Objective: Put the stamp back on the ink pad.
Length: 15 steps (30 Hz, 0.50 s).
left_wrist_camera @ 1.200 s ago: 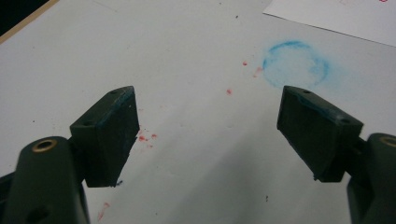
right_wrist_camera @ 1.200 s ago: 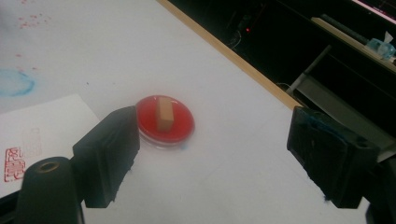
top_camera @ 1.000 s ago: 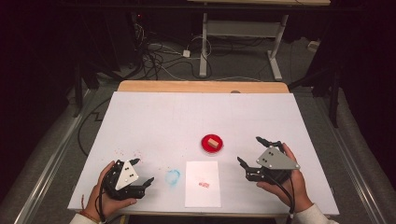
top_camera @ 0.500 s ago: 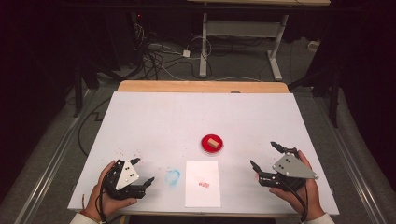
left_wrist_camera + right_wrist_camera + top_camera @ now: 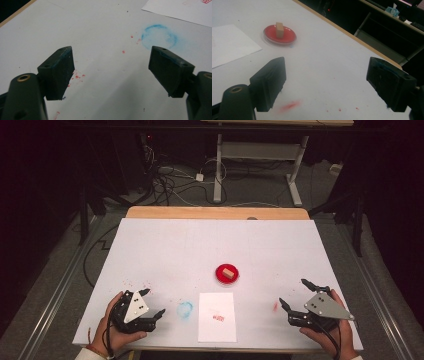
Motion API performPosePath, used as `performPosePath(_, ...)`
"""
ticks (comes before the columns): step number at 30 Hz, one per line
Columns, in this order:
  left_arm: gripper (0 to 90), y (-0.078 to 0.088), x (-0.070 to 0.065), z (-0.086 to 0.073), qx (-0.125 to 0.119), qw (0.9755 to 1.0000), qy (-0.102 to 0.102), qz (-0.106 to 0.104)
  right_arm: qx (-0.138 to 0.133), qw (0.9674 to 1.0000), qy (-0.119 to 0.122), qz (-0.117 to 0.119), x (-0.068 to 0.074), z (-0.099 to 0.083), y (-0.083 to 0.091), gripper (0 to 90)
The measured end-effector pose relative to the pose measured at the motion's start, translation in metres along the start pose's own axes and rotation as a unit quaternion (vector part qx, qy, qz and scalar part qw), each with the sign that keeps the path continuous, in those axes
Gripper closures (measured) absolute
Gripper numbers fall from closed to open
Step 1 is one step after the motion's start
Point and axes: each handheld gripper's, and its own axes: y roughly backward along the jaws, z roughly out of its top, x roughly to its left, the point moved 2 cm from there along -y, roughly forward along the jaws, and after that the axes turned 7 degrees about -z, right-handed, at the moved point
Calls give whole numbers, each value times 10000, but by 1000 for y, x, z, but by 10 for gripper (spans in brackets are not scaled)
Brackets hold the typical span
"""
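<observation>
Nearest me, my left gripper (image 5: 151, 306) sits at the table's (image 5: 165, 245) near left corner, jaws spread and empty, a blue smudge (image 5: 185, 309) just beyond it. My right gripper (image 5: 300, 296) rests by the near right edge, jaws wide apart, holding nothing. Between them lies the paper (image 5: 217, 317). Farther in, near the middle, the stamp (image 5: 279, 29) stands upright in the red dish (image 5: 290, 35). It looks light, stiff and wooden; I'd pinch its flat sides above the ink.
</observation>
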Motion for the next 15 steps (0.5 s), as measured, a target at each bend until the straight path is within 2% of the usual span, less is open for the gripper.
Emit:
performPosePath(7, 203, 2, 1, 2, -118, 9999, -9, 26, 240, 9994, -202, -108, -3, -19, 4, 160)
performPosePath(9, 203, 3, 2, 2, -131, 9999, 5, 40, 270, 9992, -282, -26, -4, -24, 5, 160)
performPosePath(15, 203, 4, 1, 0, -80, 9999, -9, 78, 364, 9990, -243, -68, -3, -29, 5, 160)
